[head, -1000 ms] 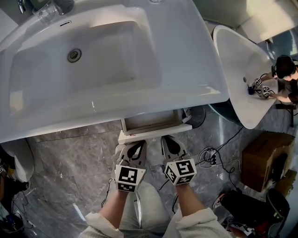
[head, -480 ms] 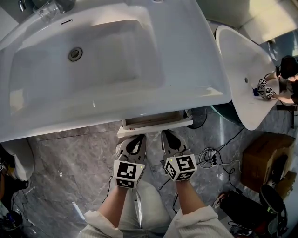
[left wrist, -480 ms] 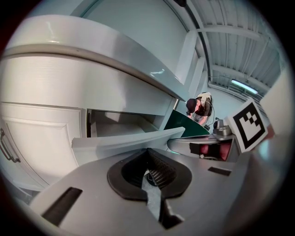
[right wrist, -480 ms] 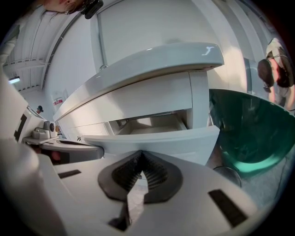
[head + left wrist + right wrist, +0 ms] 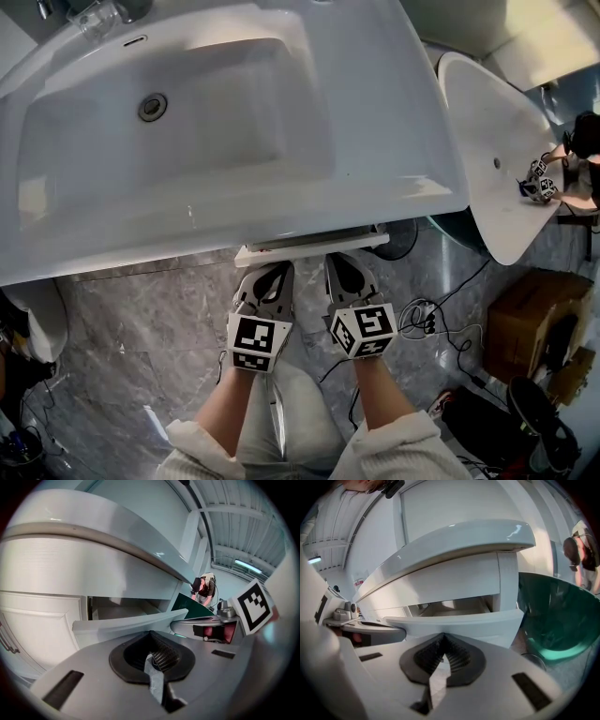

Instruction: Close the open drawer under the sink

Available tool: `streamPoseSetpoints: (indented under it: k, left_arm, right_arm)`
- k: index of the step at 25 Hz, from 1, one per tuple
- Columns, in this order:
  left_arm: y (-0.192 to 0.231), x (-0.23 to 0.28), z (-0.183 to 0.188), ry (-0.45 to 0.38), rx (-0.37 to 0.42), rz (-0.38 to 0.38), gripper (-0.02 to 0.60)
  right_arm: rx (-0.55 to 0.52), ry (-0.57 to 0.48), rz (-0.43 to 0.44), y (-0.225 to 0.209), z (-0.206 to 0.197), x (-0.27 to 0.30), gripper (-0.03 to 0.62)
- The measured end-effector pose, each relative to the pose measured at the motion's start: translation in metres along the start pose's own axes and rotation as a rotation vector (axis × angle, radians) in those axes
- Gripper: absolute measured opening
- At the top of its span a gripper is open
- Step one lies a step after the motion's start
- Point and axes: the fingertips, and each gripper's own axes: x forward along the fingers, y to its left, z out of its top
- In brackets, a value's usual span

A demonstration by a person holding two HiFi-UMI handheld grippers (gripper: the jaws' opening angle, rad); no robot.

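Note:
The white drawer (image 5: 310,247) under the big white sink (image 5: 225,141) sticks out only a narrow strip past the sink's front edge in the head view. My left gripper (image 5: 266,276) and right gripper (image 5: 343,268) stand side by side, both shut on nothing, tips at the drawer front. In the left gripper view the drawer front (image 5: 126,623) lies just beyond my left gripper (image 5: 151,634), with a gap into the cabinet above it. The right gripper view shows the same front (image 5: 454,623) right ahead of my right gripper (image 5: 443,635).
A second white basin (image 5: 487,159) stands at the right, with a person (image 5: 583,141) working at it. A green tub (image 5: 553,616) sits beside the cabinet. Cables (image 5: 422,319) and a cardboard box (image 5: 530,319) lie on the grey marble floor (image 5: 141,328).
Both grippers have moved forward toward the cabinet, and the drawer has slid in with them. Its open inside no longer shows in the head view.

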Motion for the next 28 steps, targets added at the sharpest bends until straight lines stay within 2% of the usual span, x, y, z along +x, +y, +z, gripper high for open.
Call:
streamPoseSetpoints:
  k: [19,28]
  left_arm:
    - [0.026,0.024,0.030,-0.045,0.061,0.010,0.015]
    - [0.034,0.037,0.037,-0.042,0.068,0.010,0.015]
  right_arm:
    - [-0.021,-0.041,-0.010,-0.009,0.031,0.036,0.011]
    - [-0.035,-0.050,0.001,-0.012,0.040,0.049,0.011]
